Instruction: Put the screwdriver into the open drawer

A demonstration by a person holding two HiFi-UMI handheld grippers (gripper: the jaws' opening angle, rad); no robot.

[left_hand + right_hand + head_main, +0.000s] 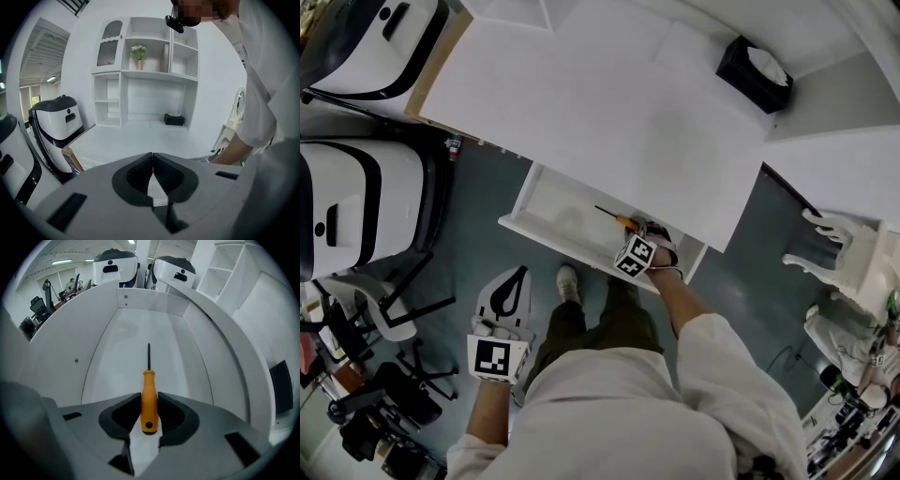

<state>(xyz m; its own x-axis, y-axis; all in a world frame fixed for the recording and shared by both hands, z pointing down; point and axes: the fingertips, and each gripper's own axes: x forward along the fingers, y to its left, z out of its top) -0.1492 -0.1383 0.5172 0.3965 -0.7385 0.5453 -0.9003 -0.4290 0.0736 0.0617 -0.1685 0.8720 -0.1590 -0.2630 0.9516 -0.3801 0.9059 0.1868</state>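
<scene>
2 grippers are in view above a grey-green floor (478, 202), in front of a broad white desk (609, 103) whose top is bare apart from a black tissue box (755, 73) at its far edge. A shallow white drawer (572, 246) stands pulled out from under the desk's near edge. The right gripper (645, 232) reaches into the drawer's right part, pointing steeply down. In the right gripper view its jaws are closed on the orange handle of the screwdriver (149, 394), and the thin dark shaft runs straight ahead over the drawer's pale floor toward the back wall. I cannot tell whether the tip touches the floor. The left gripper (517, 274) hangs lower left of the drawer, well apart from it and over the floor, and the left gripper view shows its jaws meeting at the tips with nothing between them. That view also shows a white shelf unit (145, 75) rising behind the desk, with a small plant (138, 51) on an upper shelf. 2 white-and-black machines (366, 202) stand left of the desk, and black office chairs (394, 375) crowd the floor below them. The person's shoe (568, 279) rests on the floor just in front of the drawer.
</scene>
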